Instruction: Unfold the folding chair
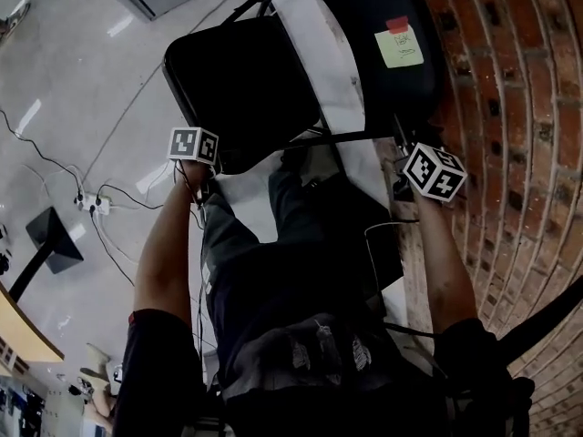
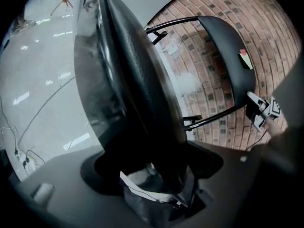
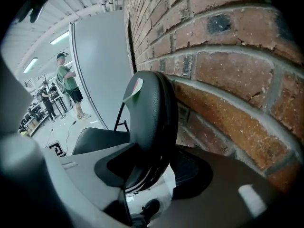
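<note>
Left gripper (image 1: 208,160) on seat (image 1: 241,89), right gripper (image 1: 405,157) on backrest (image 1: 401,89), both down-tilted.

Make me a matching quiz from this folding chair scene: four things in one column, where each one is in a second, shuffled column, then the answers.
Things:
1. black padded chair seat
2. black padded backrest
3. pale yellow sticky note
4. red brick wall

Places:
A. stuck on the backrest
B. clamped in the left gripper
C. just behind the backrest
D. clamped in the right gripper

Pairs: 1-B, 2-D, 3-A, 4-C.
</note>
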The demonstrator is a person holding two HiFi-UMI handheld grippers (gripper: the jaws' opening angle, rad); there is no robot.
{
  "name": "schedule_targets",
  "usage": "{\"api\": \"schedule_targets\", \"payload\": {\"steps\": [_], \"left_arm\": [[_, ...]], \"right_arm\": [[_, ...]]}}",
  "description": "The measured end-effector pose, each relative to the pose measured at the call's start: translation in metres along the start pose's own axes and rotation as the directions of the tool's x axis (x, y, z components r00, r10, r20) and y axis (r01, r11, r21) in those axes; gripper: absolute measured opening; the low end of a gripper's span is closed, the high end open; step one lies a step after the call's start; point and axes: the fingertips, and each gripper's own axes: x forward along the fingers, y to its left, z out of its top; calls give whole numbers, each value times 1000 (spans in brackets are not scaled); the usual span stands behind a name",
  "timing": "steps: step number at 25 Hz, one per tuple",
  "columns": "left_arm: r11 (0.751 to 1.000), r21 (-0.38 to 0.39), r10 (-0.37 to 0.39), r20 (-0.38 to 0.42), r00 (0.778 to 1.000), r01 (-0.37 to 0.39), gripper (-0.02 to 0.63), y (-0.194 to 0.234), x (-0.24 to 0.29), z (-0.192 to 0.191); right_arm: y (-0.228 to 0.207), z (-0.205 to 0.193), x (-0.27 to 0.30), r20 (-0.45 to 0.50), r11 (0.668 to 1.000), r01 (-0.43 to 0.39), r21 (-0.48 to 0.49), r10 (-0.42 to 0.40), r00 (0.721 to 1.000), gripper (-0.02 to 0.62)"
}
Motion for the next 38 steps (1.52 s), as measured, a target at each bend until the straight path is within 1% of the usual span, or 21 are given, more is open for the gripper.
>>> {"api": "schedule_targets", "payload": {"steps": [5,8,10,13,14,17,18,21,23,26,31,35,38], "left_arm": [[1000,-11,-20,-9,1000,20,405,25,3,-12],[1000,-21,-13,0,1000,13,407,47,2,-18],[999,-29,-20,1,1000,20,410,48,3,-20],[997,-41,-71,19,997,72,411,42,7,-17],[996,-53,-69,24,997,70,411,45,3,-19],[997,-76,-17,4,1000,18,414,57,-6,-31],[997,-79,-6,1,1000,6,414,58,-5,-31],[995,-104,0,24,1000,3,414,57,0,-26],[995,-99,10,17,1000,-8,417,62,8,-32],[996,-80,38,-14,999,-39,422,69,16,-33],[993,-106,56,-16,998,-57,428,90,14,-39],[992,-107,65,-32,997,-68,459,102,22,-42],[992,-120,45,-25,999,-47,463,110,21,-49]], "right_arm": [[12,-14,2,-22,1000,-7,2,7,1000,213],[25,-22,13,-36,1000,-19,-3,18,999,213],[25,-19,13,-50,1000,-15,-8,14,999,213],[23,-14,12,-55,1000,-5,-18,4,998,215],[27,-16,14,-59,1000,-13,-13,12,998,215],[35,-29,15,-93,999,-43,17,45,995,215],[33,-29,16,-100,999,-52,18,53,994,215],[30,-21,24,-96,997,-82,1,81,992,215],[25,-27,23,-99,997,-79,9,79,992,215],[13,-36,17,-113,998,-47,34,50,992,215],[19,-42,36,-147,996,-84,42,89,985,216],[11,-56,39,-190,995,-80,68,91,978,219],[28,-56,39,-196,990,-135,33,139,971,218]]}}
